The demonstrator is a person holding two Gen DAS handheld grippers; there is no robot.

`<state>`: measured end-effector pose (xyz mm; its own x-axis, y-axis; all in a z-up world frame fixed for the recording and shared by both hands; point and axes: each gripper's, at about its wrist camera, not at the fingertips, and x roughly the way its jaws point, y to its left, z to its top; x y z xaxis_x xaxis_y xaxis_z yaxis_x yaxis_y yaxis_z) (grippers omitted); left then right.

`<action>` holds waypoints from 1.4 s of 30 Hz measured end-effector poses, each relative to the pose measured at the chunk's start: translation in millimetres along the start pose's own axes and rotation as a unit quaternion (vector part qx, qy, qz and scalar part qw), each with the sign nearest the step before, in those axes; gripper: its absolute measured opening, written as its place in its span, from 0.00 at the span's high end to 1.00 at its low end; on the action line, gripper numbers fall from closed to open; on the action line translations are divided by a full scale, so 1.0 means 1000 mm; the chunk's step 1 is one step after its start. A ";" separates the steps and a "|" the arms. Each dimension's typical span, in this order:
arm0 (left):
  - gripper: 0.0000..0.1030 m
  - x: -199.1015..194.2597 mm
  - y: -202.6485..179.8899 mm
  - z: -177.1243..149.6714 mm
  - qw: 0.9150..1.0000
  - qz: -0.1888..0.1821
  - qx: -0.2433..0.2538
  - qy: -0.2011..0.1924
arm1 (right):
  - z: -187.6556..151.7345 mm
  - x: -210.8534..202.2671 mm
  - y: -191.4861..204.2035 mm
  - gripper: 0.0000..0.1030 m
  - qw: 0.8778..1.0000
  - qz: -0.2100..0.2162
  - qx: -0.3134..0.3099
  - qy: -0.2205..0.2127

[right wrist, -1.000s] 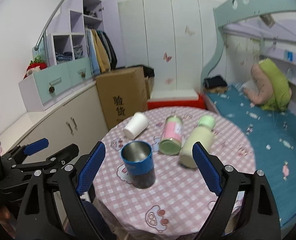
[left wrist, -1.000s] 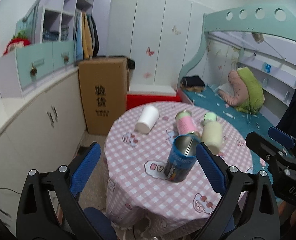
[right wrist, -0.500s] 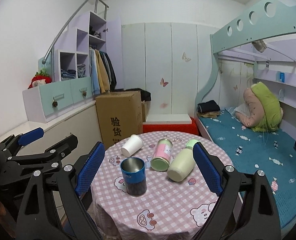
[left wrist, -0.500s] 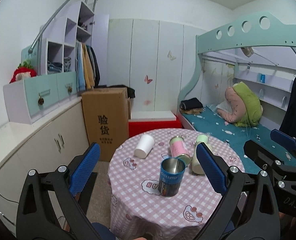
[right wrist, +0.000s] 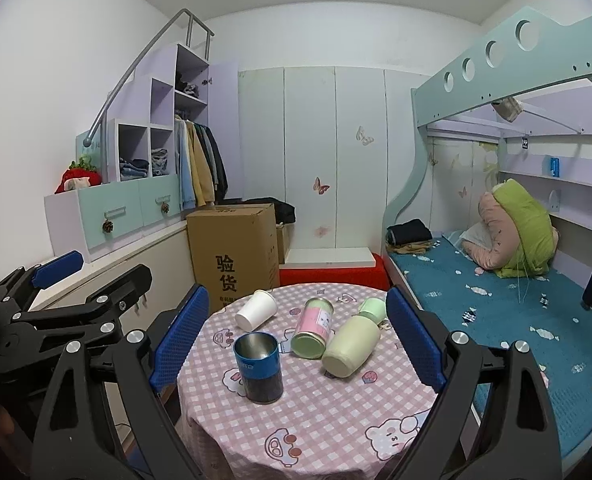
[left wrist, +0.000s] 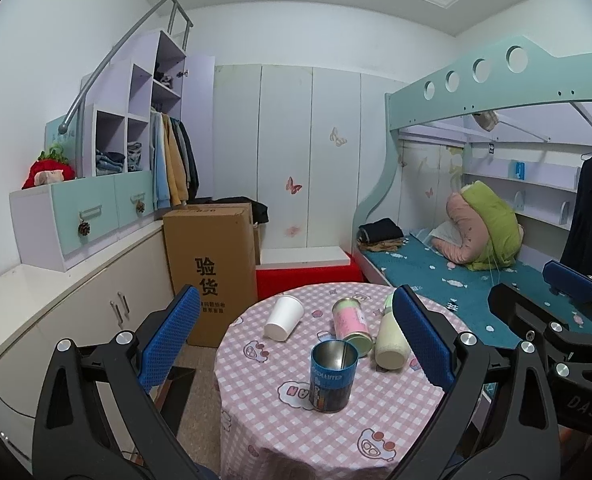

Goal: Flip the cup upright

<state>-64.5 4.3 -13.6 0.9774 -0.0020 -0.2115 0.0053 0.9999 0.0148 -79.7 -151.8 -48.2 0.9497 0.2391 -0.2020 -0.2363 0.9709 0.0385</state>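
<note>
Cups number four on the round tabletop (right wrist: pixel 336 432): a blue metal cup (right wrist: pixel 258 366) upright near the left edge, and a white paper cup (right wrist: pixel 256 314), a pink canister (right wrist: pixel 315 333) and a cream bottle (right wrist: pixel 354 340) lying on their sides toward the far edge. Left gripper (left wrist: pixel 294 344) and right gripper (right wrist: pixel 296 344) both hover spread wide and empty, well short of the table. One flip looks done; next likely calls for reaching to a fallen one.

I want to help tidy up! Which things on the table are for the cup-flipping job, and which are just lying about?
For the job:
blue cup, upright
white paper cup, on its side

Just lying about:
pink tin
cream bottle
cardboard box
</note>
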 end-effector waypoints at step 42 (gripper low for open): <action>0.06 0.011 -0.003 -0.001 1.000 0.002 0.003 0.006 | 0.003 0.005 -0.010 0.07 1.000 0.000 0.008 0.000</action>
<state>-53.9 1.1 -17.1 0.9747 0.0014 -0.2235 0.0034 0.9998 0.0209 -71.6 -159.9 -46.6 0.9497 0.2399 -0.2014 -0.2338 0.9708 0.0536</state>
